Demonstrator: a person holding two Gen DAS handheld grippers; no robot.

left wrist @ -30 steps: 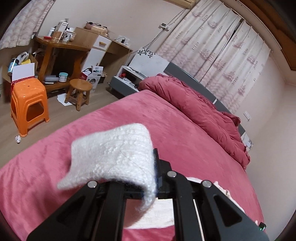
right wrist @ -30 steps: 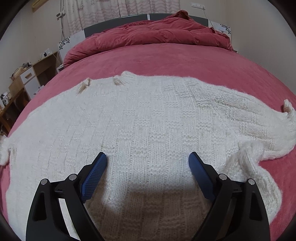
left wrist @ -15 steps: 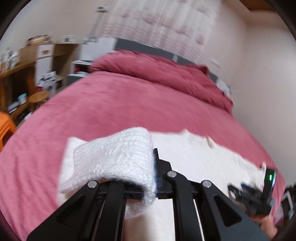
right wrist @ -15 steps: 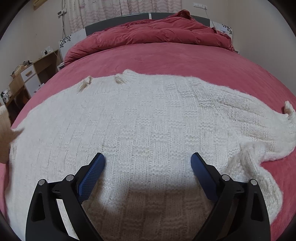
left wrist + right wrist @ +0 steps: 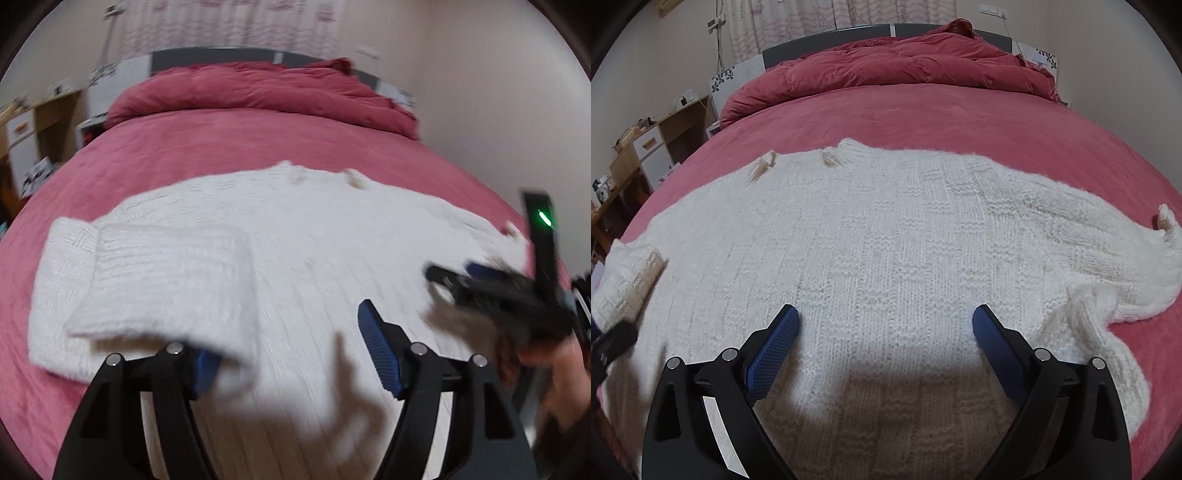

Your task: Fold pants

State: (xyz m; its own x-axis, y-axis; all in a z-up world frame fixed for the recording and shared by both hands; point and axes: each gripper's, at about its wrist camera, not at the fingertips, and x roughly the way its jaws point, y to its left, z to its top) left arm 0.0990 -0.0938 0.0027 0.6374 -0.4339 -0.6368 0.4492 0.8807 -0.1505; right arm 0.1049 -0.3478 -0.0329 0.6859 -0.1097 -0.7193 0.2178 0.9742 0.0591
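Observation:
A white knitted garment (image 5: 886, 236) lies spread flat on the red bed (image 5: 923, 110); it also shows in the left wrist view (image 5: 314, 229). Its left end (image 5: 159, 273) is folded over onto the body and rests partly on my left finger. My left gripper (image 5: 288, 343) is open just above the garment's near left part. My right gripper (image 5: 884, 332) is open and empty, hovering over the garment's near middle. The right gripper also appears blurred at the right of the left wrist view (image 5: 491, 280). The garment's right end (image 5: 1126, 266) lies rumpled.
A bunched red duvet (image 5: 905, 62) lies against the grey headboard (image 5: 827, 40). Wooden desk and drawers (image 5: 646, 147) stand left of the bed. The bed's red surface surrounds the garment on all sides.
My left gripper swung right over the garment, opened and let go of the folded left end, which now lies on the garment's body. The right gripper barely moved.

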